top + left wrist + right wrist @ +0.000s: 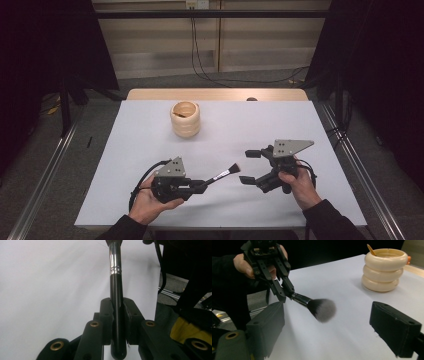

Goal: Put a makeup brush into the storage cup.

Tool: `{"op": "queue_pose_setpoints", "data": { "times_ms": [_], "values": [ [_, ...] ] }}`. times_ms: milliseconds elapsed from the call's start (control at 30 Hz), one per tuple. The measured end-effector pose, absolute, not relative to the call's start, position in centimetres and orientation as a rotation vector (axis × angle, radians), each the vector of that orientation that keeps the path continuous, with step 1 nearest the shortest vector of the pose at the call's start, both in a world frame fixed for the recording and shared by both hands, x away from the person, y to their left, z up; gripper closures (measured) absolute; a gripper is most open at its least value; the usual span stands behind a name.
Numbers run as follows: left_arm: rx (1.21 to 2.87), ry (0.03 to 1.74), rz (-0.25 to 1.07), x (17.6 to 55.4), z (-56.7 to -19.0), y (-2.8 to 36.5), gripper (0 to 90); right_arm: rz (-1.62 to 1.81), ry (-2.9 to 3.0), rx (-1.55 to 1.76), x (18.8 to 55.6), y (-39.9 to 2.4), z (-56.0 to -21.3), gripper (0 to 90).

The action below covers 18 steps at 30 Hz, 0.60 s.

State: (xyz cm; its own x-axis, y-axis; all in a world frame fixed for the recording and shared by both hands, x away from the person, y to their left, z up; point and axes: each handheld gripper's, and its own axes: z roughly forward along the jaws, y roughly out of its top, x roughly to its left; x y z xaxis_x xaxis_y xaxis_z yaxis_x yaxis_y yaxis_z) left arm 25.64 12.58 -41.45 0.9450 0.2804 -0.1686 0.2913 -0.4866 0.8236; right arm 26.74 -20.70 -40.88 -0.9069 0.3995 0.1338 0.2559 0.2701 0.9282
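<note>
**Brush picked up, handover or drop-off not yet done**

Left tongs (202,186) are clamped on a makeup brush (223,174) by its black handle. In the left gripper view the handle (116,315) runs straight up between the two jaws, pinched near its butt end, silver ferrule (115,258) further out. So the grab itself looks finished and solid.

The brush sits near the middle of the desk (150,130), near side, bristle head pointing right toward the other hand. From the high view it looks lifted clear of the surface, though I can't be sure of the gap. The right gripper view shows the bristles (322,310) floating between that gripper's jaws in the picture, but farther off, not touched.

Right tongs (249,166) are spread wide, nothing in them, just right of the brush tip and facing it.

The cream ringed holder (185,119) stands upright at the far side, left of centre, well apart from both hands. Something thin and yellowish already pokes out of it (371,249); can't tell what.

My read:
- Done: brush grasped and held.
- Left: either pass it to the right tongs or carry it across and drop it into the holder. Neither has started.
- Roughly a third through, if the holder is the goal.
</note>
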Motion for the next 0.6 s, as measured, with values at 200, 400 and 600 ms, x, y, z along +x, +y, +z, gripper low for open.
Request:
{"op": "queue_pose_setpoints", "data": {
  "times_ms": [200, 400, 600],
  "values": [
    [2.080, 0.402, 0.007, 25.57, -41.29, 12.58, 79.4, 1.807, 2.417, 0.636, 26.67, -20.79, -40.73, 12.3],
    [2.041, 0.381, 0.015, 25.48, -40.88, 12.43, 79.4, 1.868, 2.393, 0.596, 26.49, -20.85, -40.35, 13.4],
    [2.004, 0.354, 0.037, 25.23, -40.49, 11.78, 79.4, 1.877, 2.378, 0.630, 26.62, -21.01, -40.27, 13.7]
  ]
}}
